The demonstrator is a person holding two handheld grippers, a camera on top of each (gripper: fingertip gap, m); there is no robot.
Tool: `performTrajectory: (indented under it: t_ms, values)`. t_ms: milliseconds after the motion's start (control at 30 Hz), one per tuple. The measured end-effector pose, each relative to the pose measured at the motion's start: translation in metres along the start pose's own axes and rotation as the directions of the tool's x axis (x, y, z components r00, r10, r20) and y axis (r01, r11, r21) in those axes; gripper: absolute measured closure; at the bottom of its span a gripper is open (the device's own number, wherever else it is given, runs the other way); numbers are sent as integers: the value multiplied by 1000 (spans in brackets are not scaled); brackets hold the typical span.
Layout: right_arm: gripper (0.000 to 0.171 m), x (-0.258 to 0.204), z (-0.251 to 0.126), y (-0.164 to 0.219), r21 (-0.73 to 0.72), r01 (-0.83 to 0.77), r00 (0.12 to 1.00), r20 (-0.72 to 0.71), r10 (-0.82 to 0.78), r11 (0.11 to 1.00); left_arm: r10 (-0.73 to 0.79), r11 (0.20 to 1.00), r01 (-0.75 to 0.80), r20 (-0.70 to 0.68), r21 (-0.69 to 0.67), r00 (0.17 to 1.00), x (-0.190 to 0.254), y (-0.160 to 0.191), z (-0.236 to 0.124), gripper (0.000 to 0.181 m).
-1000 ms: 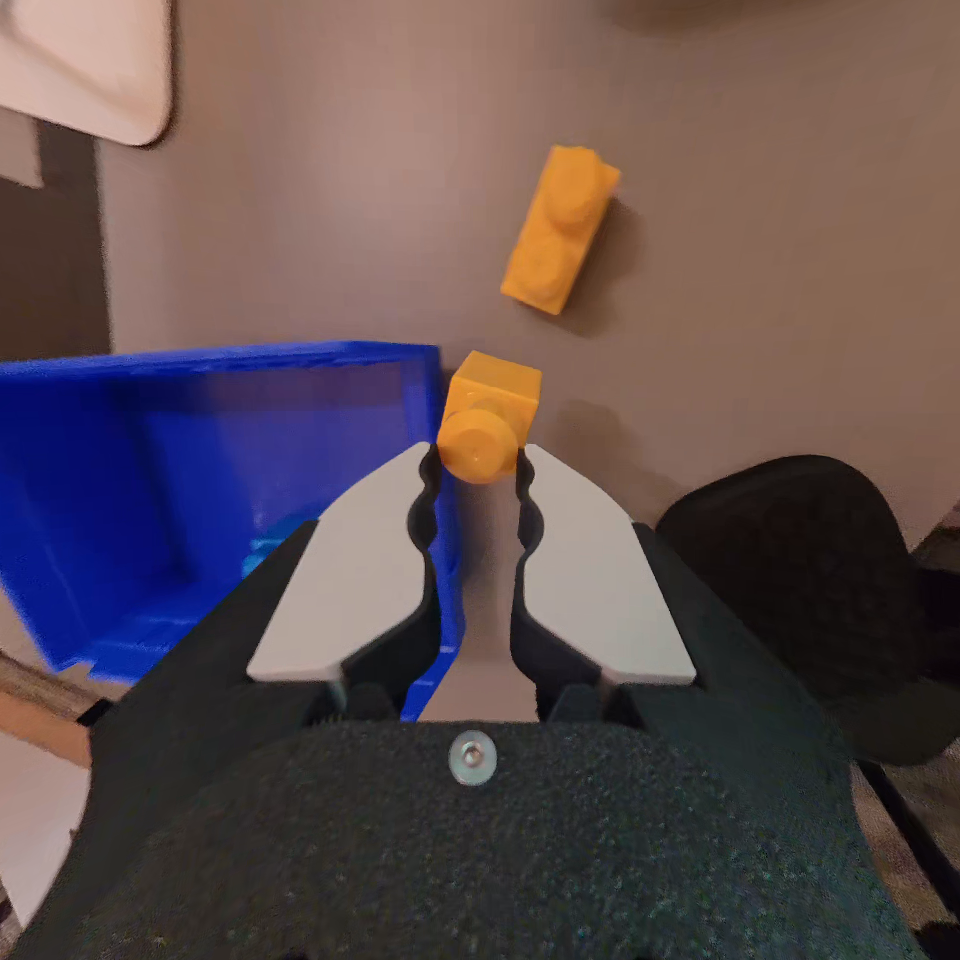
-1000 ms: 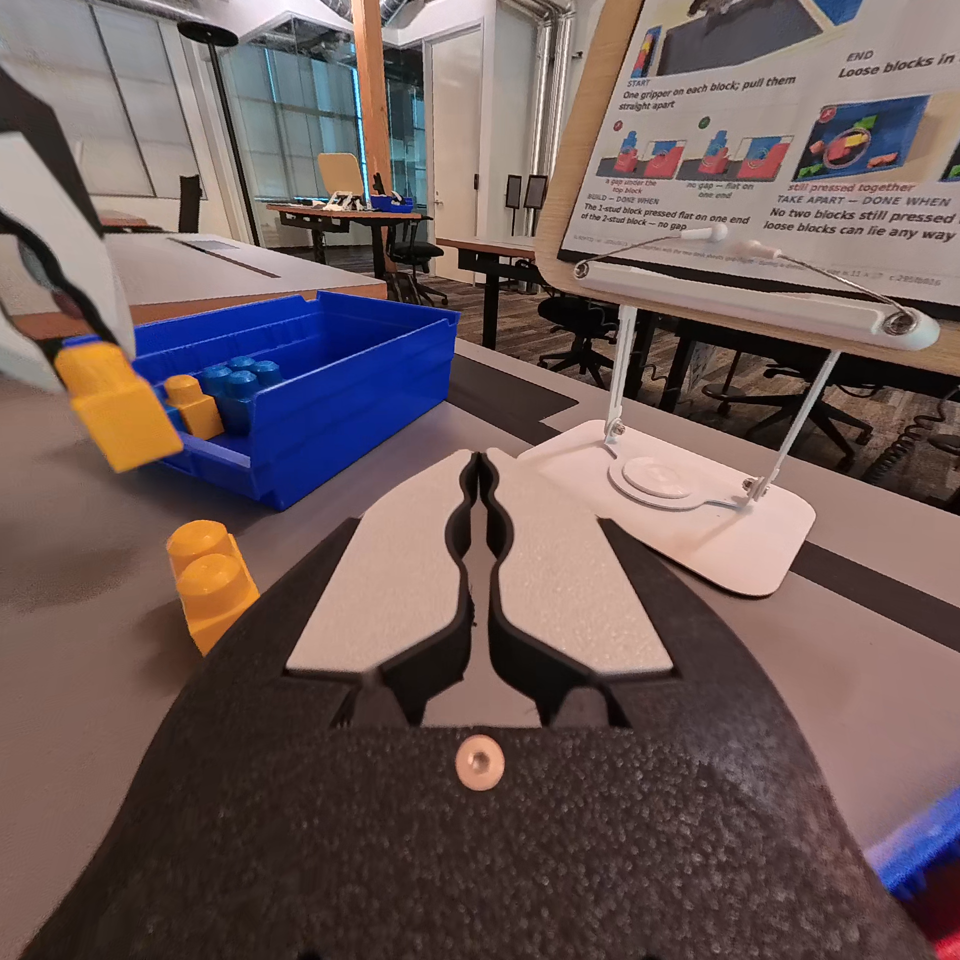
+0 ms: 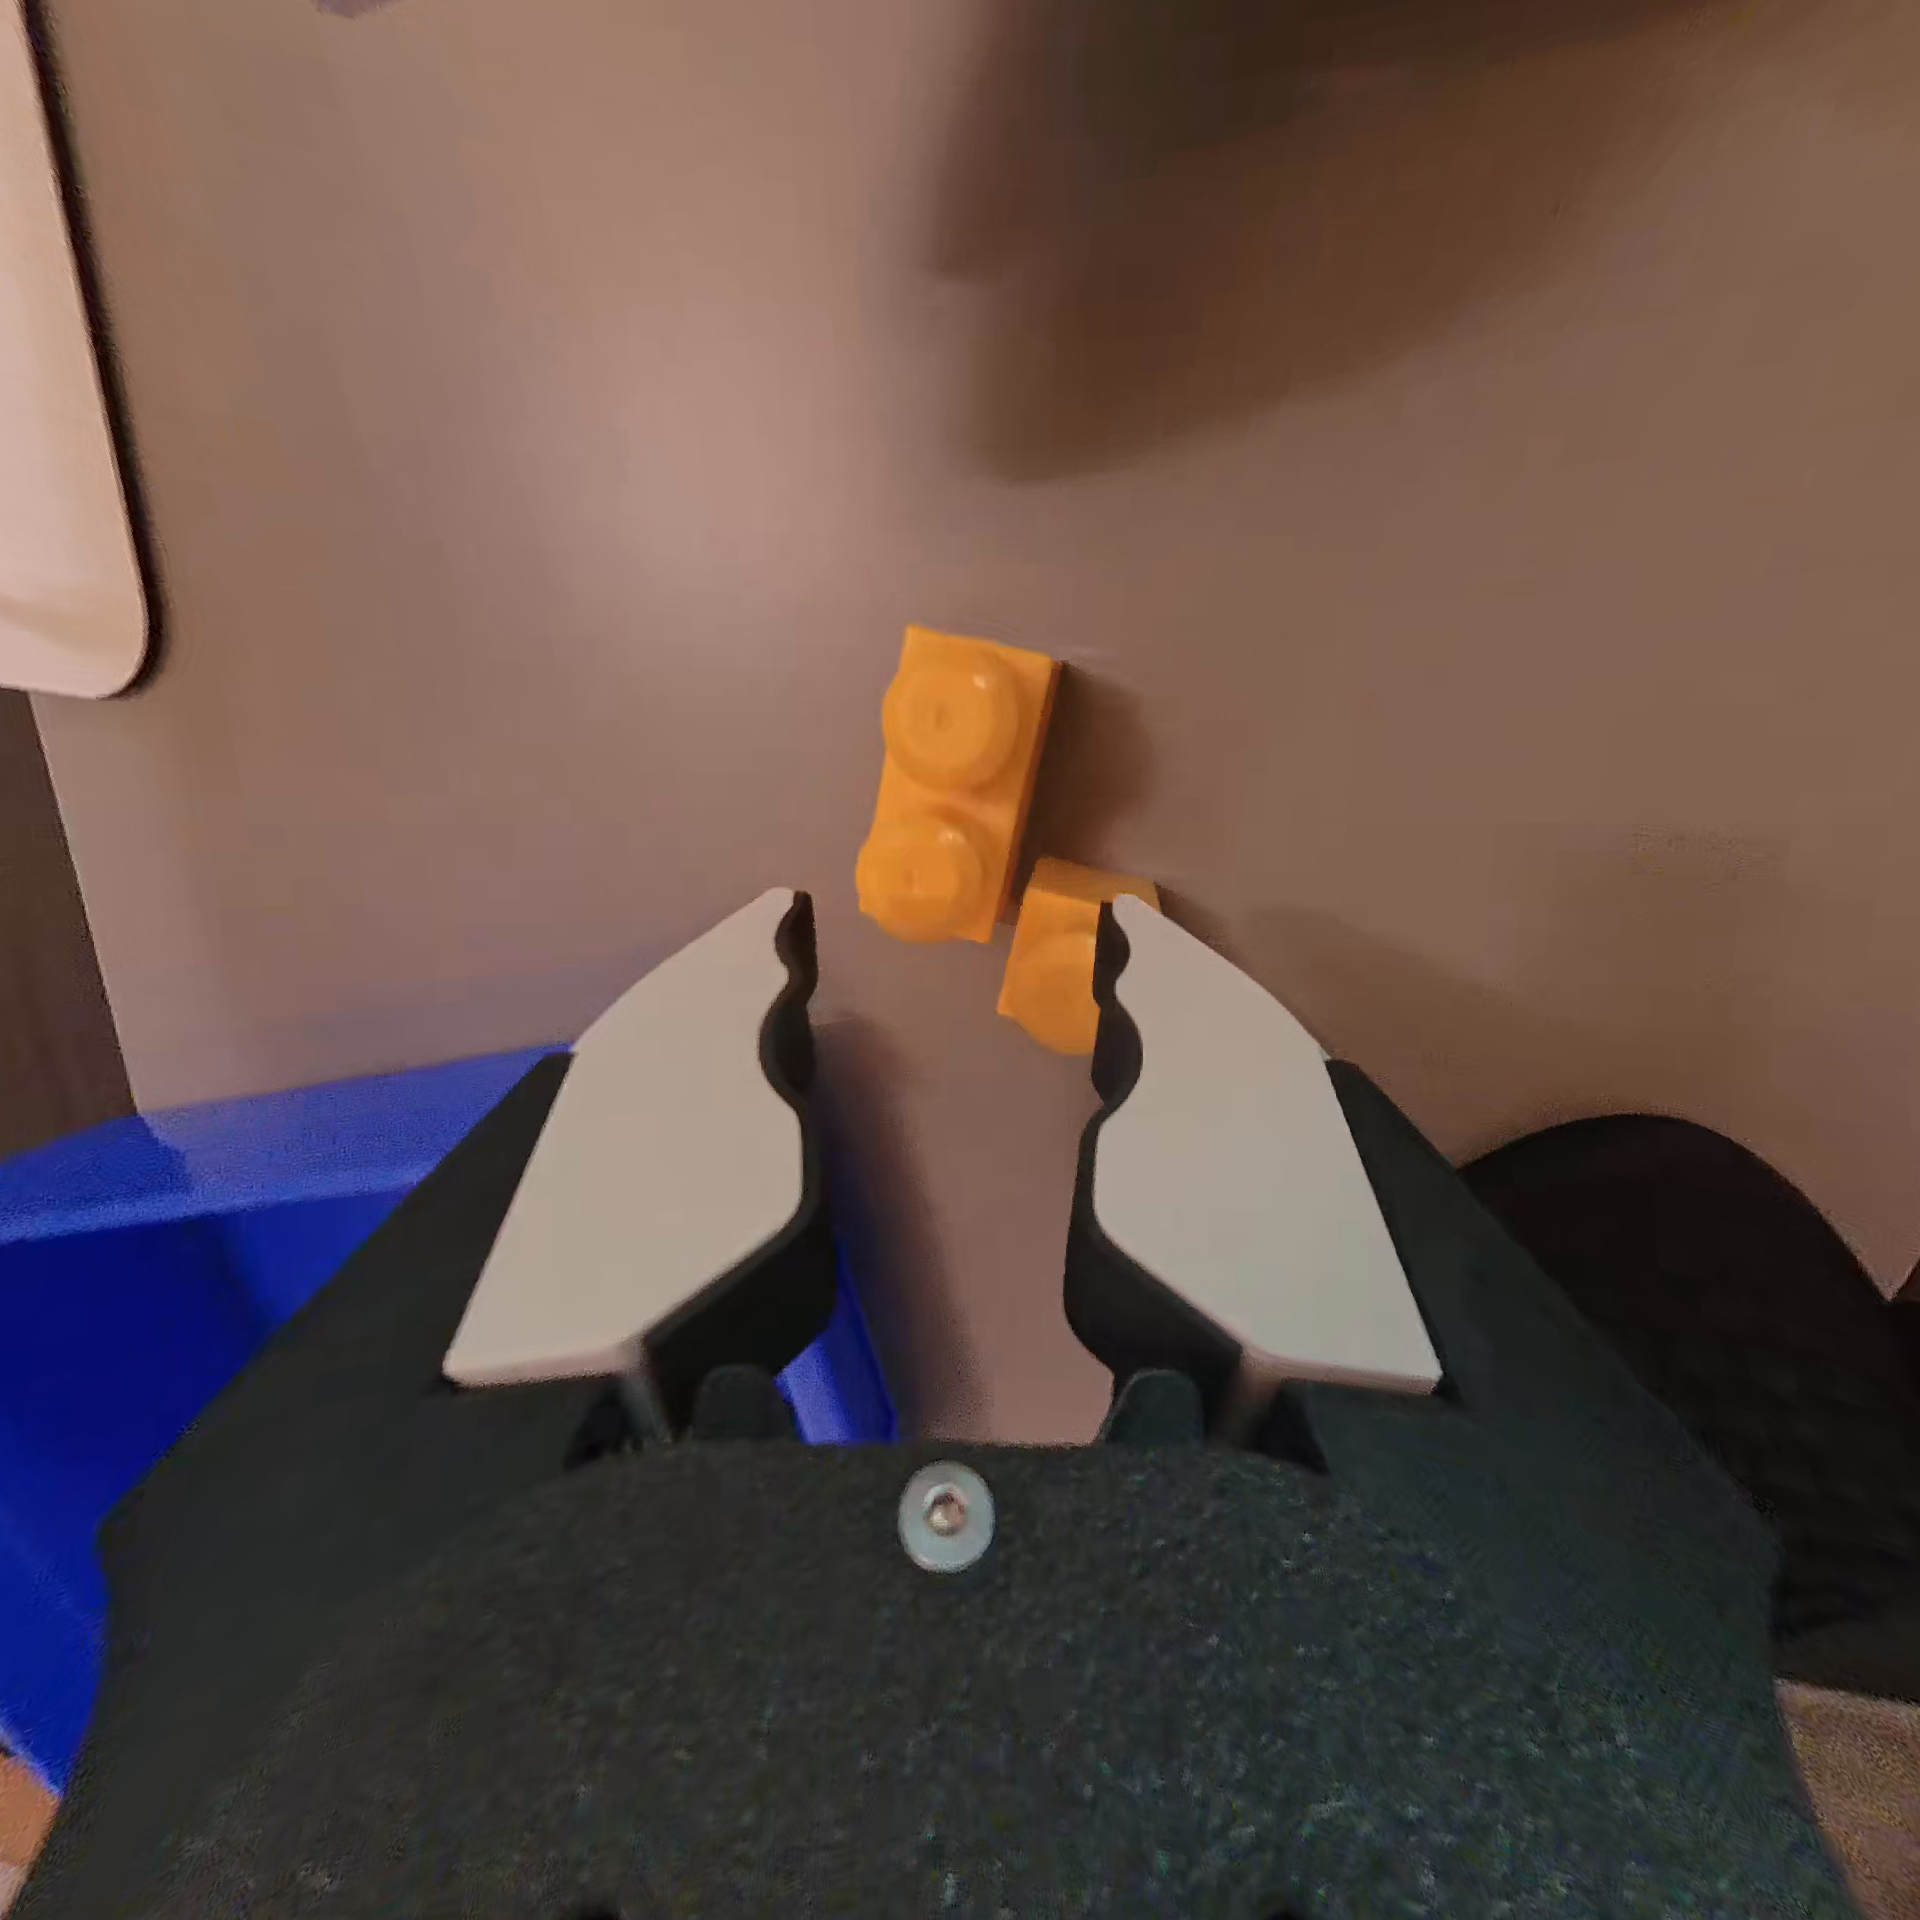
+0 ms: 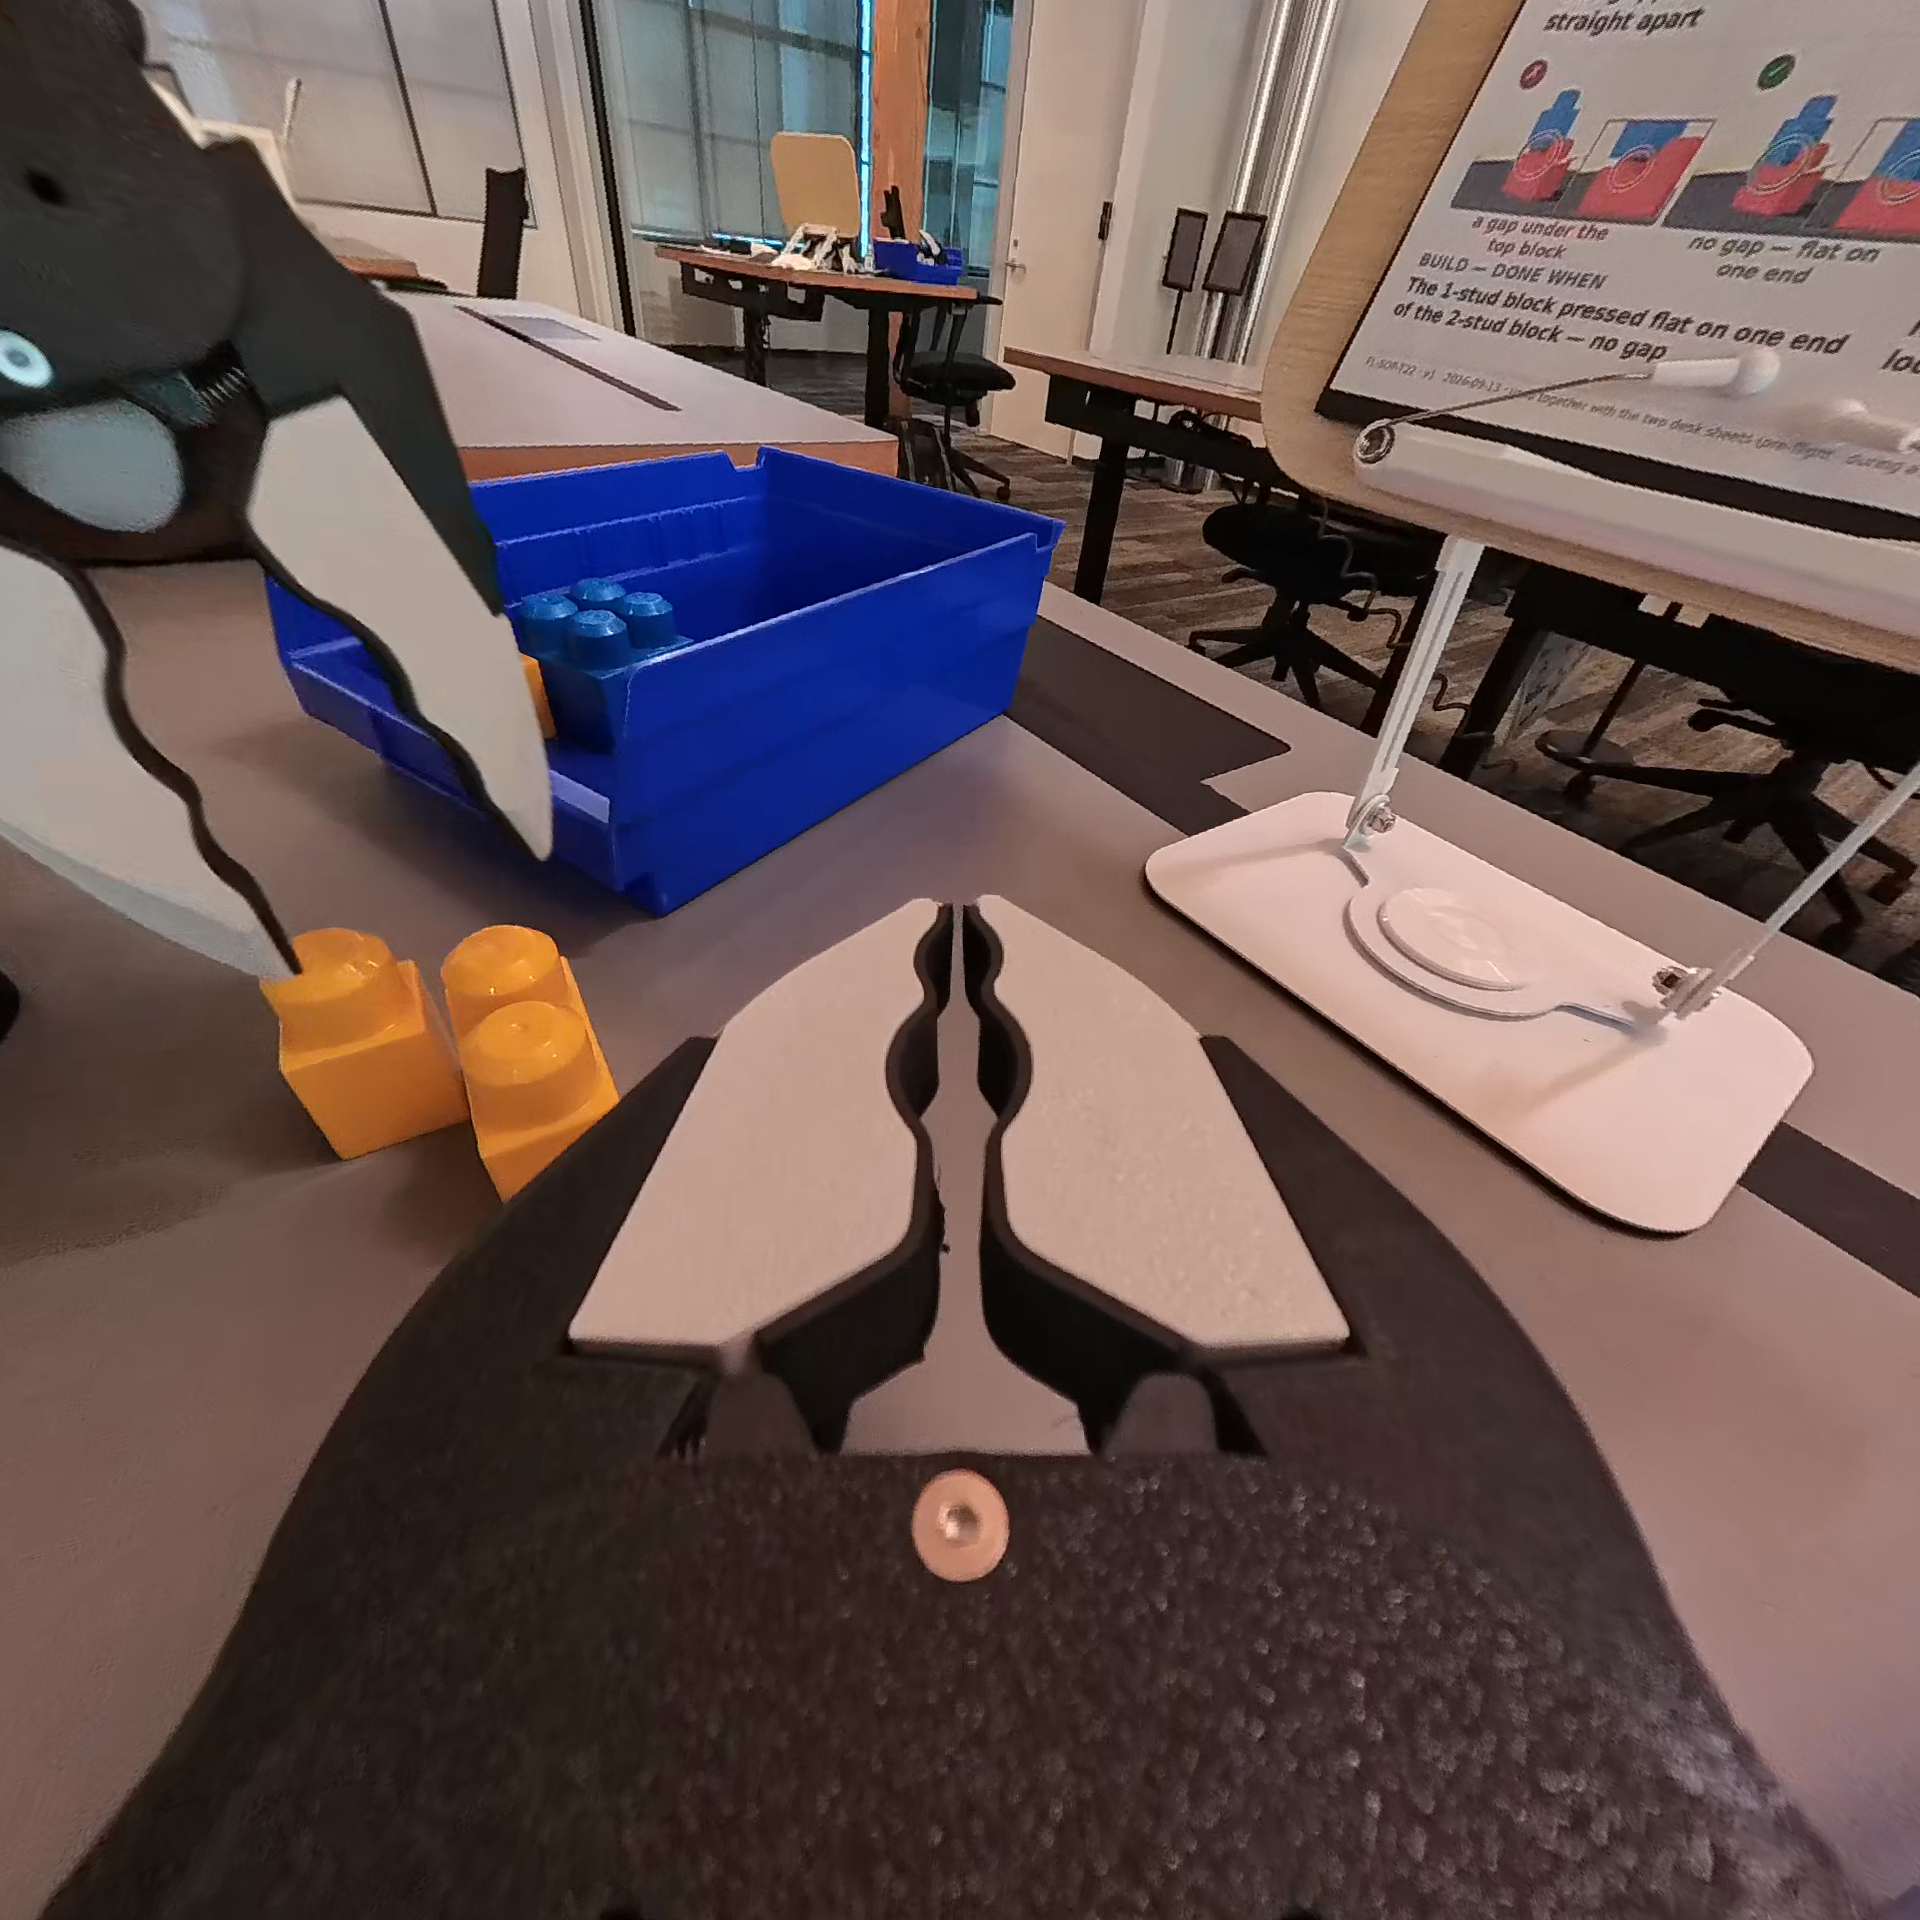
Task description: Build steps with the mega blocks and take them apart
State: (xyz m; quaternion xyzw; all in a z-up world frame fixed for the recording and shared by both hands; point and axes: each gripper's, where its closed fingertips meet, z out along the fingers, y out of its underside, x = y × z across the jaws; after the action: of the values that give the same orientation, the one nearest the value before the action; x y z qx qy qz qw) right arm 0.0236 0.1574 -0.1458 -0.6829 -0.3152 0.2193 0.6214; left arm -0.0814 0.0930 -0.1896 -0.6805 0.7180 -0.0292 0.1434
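A one-stud orange block (image 3: 1049, 966) (image 4: 358, 1039) stands on the grey table next to a two-stud orange block (image 3: 951, 784) (image 4: 525, 1049). My left gripper (image 3: 951, 914) is open just above them, and its right fingertip touches the one-stud block's stud. It also shows at the left of the right wrist view (image 4: 405, 904). My right gripper (image 4: 958, 914) is shut and empty, low over the table to the right of the blocks.
A blue bin (image 4: 831, 665) (image 3: 208, 1247) behind the blocks holds a blue block (image 4: 603, 634) and a bit of an orange one. A white stand base (image 4: 1507, 1018) carrying an instruction board (image 4: 1662, 239) sits to the right. A black chair (image 3: 1714, 1351) is beyond the table edge. The left gripper's tips are roughly 12 cm from the right gripper's.
My left gripper carried the one-stud orange block from beside the bin, set it down next to the two-stud block, and opened. The right gripper stayed shut and moved only a little.
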Motion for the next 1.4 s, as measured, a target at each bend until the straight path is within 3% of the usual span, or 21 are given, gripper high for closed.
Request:
performTrajectory:
  t_ms: [33, 267, 367, 433, 533, 633, 733, 833, 933, 1067, 1233, 1400]
  values:
    - [170, 1, 0, 0, 1, -2, 1000, -2, 2, 1000, 19, 1000, -19, -10, -19, 1000, -1, -3, 4, 130]
    - [169, 8, -3, -3, 8, -13, 1000, -28, 13, 1000, 108, 983, -120, -87, -140, 990, -4, -12, 45, 128]
    - [169, 12, -5, -4, 16, -21, 999, -39, 22, 1000, 141, 969, -159, -106, -188, 984, -2, -8, 61, 144]
    - [169, 15, -7, -6, 22, -26, 999, -48, 27, 999, 163, 966, -177, -88, -190, 983, -3, -9, 64, 145]
    - [169, 19, -9, -8, 33, -33, 998, -59, 35, 999, 142, 984, -145, -39, -103, 989, -10, -21, 54, 144]
    - [169, 22, -12, -12, 58, -51, 996, -64, 55, 997, 67, 986, -70, 21, 149, 997, -24, -52, 22, 144]
    - [169, 27, -17, -20, 106, -89, 994, -56, 96, 990, -51, 866, 47, -6, 497, 999, -35, -86, -27, 144]
    - [168, 31, -25, -29, 166, -135, 989, -36, 142, 977, -138, 630, 159, -93, 760, 986, -42, -103, -72, 144]
    - [168, 33, -33, -38, 216, -166, 985, 0, 170, 962, -161, 374, 241, -193, 896, 968, -44, -103, -100, 144]
    - [168, 26, -40, -47, 247, -193, 980, 97, 174, 950, -137, 161, 327, -307, 931, 942, -40, -93, -105, 145]
    - [158, 3, -43, -48, 189, -173, 962, 243, 124, 967, -101, 106, 370, -360, 923, 927, -37, -89, -99, 145]
    - [126, -39, -35, -35, 53, -145, 900, 421, 110, 988, -85, 133, 349, -340, 928, 937, -28, -95, -88, 145]
